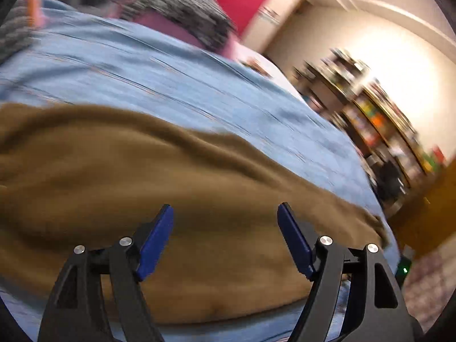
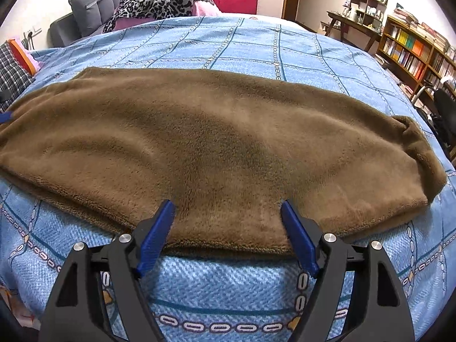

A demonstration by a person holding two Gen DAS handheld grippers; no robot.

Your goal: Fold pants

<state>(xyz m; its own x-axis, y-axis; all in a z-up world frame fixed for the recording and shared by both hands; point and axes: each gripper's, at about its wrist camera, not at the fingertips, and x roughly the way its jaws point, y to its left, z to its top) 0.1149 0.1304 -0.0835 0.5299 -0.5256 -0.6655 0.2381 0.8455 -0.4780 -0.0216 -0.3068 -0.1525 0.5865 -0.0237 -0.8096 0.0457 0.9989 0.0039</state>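
Where motion smears: pants (image 1: 142, 171) indistinct.

One pair of brown fleece pants (image 2: 216, 148) lies on one bed (image 2: 228, 42) with a blue patterned cover. Two grippers show, the left gripper (image 1: 225, 239) and the right gripper (image 2: 228, 236), each with two blue fingers (image 2: 155, 236). One leopard-print blanket (image 2: 159, 0), one long bookshelf (image 2: 413, 48).

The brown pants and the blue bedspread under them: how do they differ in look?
The brown pants are plain and fluffy; the blue bedspread carries a grid of chain-pattern lines. The pants lie as one long folded strip, while the bedspread spreads wider around them on all sides. Both lie flat, and neither is gripped.
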